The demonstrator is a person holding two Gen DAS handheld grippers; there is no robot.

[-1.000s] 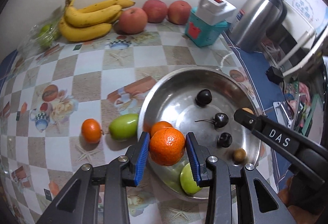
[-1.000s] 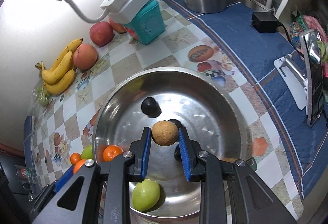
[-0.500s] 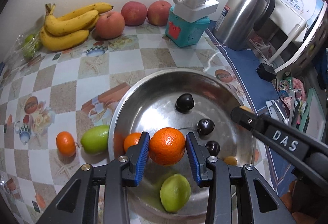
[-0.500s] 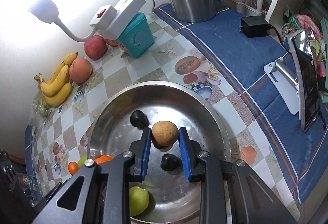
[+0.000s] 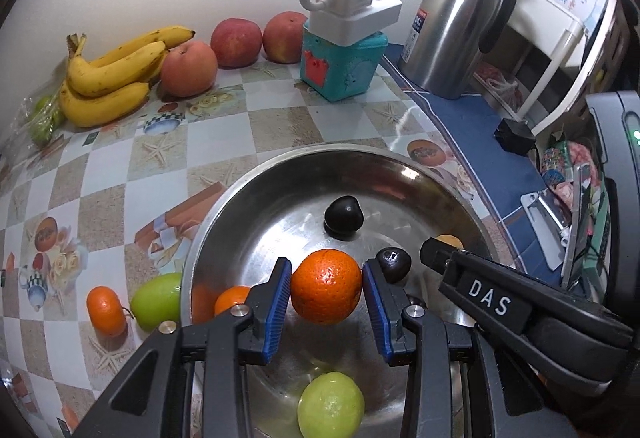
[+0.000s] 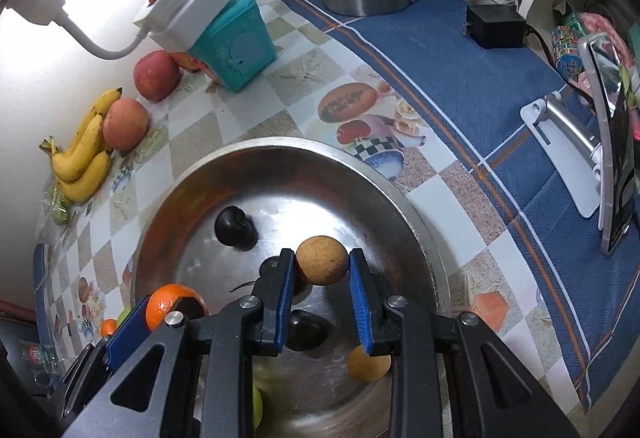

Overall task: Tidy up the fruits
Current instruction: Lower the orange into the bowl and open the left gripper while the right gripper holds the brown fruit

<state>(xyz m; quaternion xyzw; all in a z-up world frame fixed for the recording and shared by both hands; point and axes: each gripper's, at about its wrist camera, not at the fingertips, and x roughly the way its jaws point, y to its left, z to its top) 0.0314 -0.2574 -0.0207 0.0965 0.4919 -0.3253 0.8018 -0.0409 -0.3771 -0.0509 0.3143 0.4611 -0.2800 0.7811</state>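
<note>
Both grippers loaded over the steel bowl (image 5: 400,161).
My left gripper (image 5: 326,292) clamps the orange (image 5: 325,286) across its middle: firm, light, waxy. My right gripper (image 6: 322,270) pinches a small tan fruit (image 6: 321,260): brittle-looking, go gentle.

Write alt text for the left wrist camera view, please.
The left tongs grip an orange above a steel bowl holding dark plums, a small orange and a green fruit. Bananas and peaches line the wall behind.

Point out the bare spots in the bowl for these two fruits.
Free: the bowl floor left of the dark plum, toward the near-left rim, and the far side behind it. Crowded: around both claws, with plums, a lime and small orange.
</note>
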